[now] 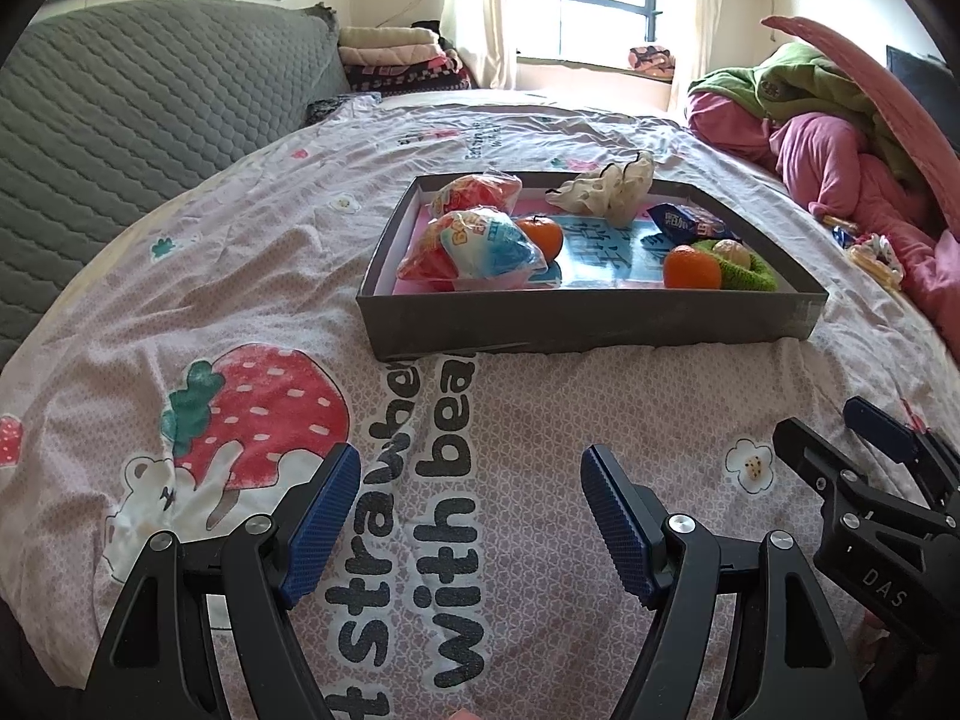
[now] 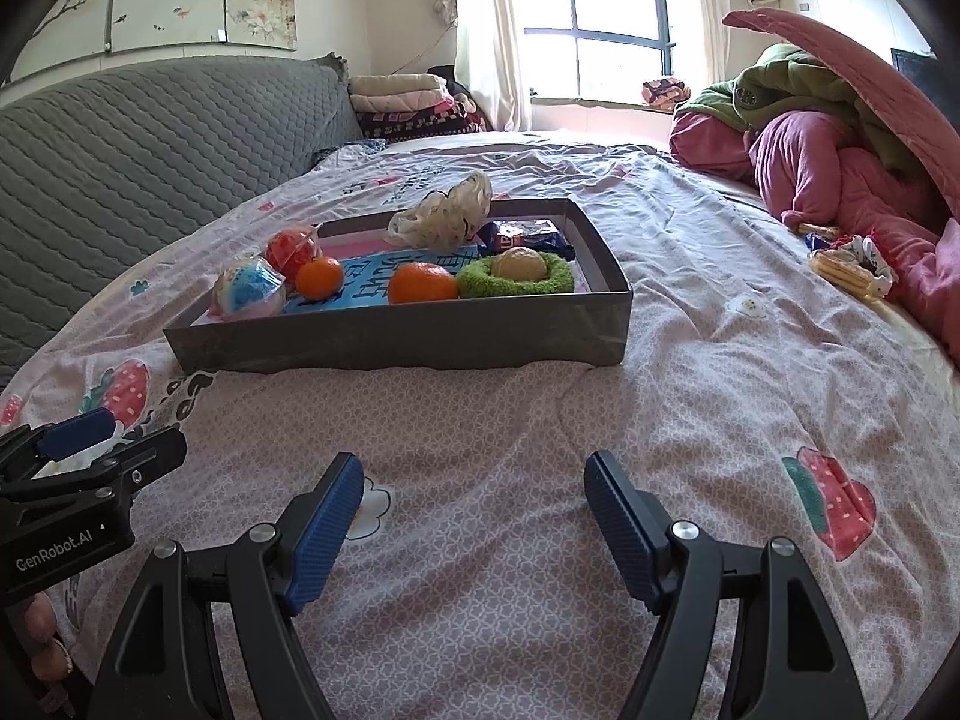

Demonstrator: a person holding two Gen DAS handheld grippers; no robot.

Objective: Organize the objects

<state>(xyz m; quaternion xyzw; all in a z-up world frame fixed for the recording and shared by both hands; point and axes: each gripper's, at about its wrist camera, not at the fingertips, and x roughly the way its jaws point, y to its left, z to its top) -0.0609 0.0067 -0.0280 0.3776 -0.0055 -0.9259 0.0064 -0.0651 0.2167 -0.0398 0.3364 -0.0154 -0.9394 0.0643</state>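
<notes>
A shallow grey box (image 1: 576, 324) (image 2: 396, 342) sits on the bedspread ahead of both grippers. Inside lie two wrapped snack balls (image 1: 474, 243) (image 2: 249, 288), two oranges (image 1: 691, 267) (image 2: 422, 283), a green knitted ring (image 1: 747, 273) (image 2: 516, 279) holding a pale round thing, a blue snack packet (image 1: 687, 222) (image 2: 528, 237) and a cream scrunchie (image 1: 606, 189) (image 2: 444, 213). My left gripper (image 1: 471, 477) stands open over the bedspread, nothing between its blue pads. My right gripper (image 2: 474, 483) is likewise open and empty, well short of the box.
Loose items (image 2: 852, 267) (image 1: 870, 252) lie on the bed at the right, beside a heap of pink and green bedding (image 2: 840, 144). A grey quilted headboard (image 2: 150, 138) runs along the left. Folded blankets (image 2: 408, 99) are stacked by the window.
</notes>
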